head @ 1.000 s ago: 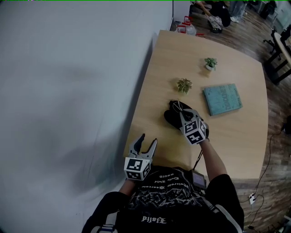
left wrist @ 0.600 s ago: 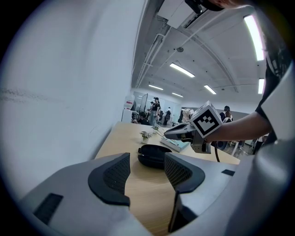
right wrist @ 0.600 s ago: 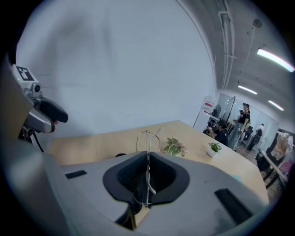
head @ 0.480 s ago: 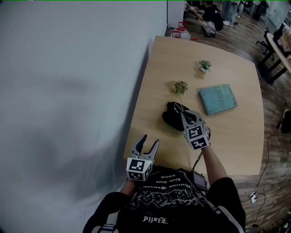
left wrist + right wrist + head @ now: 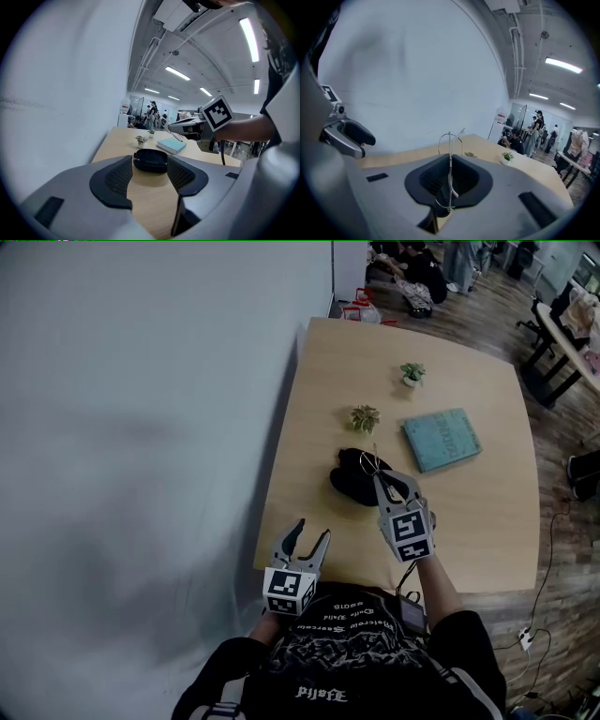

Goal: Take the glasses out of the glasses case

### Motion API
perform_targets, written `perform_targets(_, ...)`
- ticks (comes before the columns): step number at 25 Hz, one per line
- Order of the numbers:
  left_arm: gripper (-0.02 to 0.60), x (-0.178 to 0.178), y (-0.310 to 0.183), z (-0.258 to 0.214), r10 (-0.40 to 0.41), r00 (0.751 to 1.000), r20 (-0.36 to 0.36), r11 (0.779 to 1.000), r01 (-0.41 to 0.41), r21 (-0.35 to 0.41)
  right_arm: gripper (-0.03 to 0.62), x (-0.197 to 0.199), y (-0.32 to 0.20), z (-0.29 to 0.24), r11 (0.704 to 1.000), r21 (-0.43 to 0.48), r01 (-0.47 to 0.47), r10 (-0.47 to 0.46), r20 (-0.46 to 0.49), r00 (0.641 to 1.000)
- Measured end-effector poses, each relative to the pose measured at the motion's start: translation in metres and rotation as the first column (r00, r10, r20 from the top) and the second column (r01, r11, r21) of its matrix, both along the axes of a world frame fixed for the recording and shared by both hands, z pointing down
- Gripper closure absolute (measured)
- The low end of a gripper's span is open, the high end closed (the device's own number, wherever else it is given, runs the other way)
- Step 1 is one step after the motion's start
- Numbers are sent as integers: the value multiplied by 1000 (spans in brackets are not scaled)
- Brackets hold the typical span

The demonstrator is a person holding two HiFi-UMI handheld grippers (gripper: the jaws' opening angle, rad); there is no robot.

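Glasses (image 5: pixel 450 140) sit pinched in my right gripper (image 5: pixel 380 479), so I'd lift gently clear of the case (image 5: pixel 349 482) (left gripper (image 5: pixel 307 538) gapes empty).

The table (image 5: pixel 469 512) stood with the wall (image 5: pixel 141 427) along its 9 o'clock side, as the head view showed it. The glasses case (image 5: pixel 352 482) lay on the table, about in its middle. Seen from the case, one small plant (image 5: pixel 364 417) stood near at 12 o'clock. The second plant (image 5: pixel 411 373) stood farther back at 1 o'clock, and the book (image 5: pixel 442 439) lay at 2 o'clock. The right gripper (image 5: pixel 379 478) was at 5 o'clock with its tip over the case. The glasses (image 5: pixel 376 458) were between its jaws, above the case. The left gripper (image 5: pixel 307 532) was at 7 o'clock, apart from the case, at the table's near edge.
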State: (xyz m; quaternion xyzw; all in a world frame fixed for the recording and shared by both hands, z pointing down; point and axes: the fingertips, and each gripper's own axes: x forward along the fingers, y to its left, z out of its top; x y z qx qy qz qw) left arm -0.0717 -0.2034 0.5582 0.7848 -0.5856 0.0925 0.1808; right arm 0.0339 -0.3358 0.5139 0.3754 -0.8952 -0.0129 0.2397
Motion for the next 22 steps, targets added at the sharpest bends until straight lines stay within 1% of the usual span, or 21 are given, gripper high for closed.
perform_targets(6, 345, 7, 2, -3, 32, 999, -12, 999, -32, 6, 572, 15, 18, -12, 999, 21, -42, 42, 29, 999)
perform_targets(11, 345, 17, 2, -5, 68, 997, -28, 998, -67, 10, 572, 30, 36, -18, 996, 19, -88, 87, 67, 994)
perform_targets(14, 345, 23, 0, -4, 92, 995, -33, 996, -91, 15, 572, 40, 47, -16, 992, 10, -123, 121, 93, 988)
perform_targets(18, 345, 31, -2, -4, 124, 992, -34, 992, -123, 21, 572, 56, 61, -10, 986, 4, -168, 166, 106, 980)
perform_targets(22, 345, 33, -1, -8, 141, 989, -37, 990, -140, 24, 572, 68, 76, -9, 977, 3, -212, 209, 141, 968)
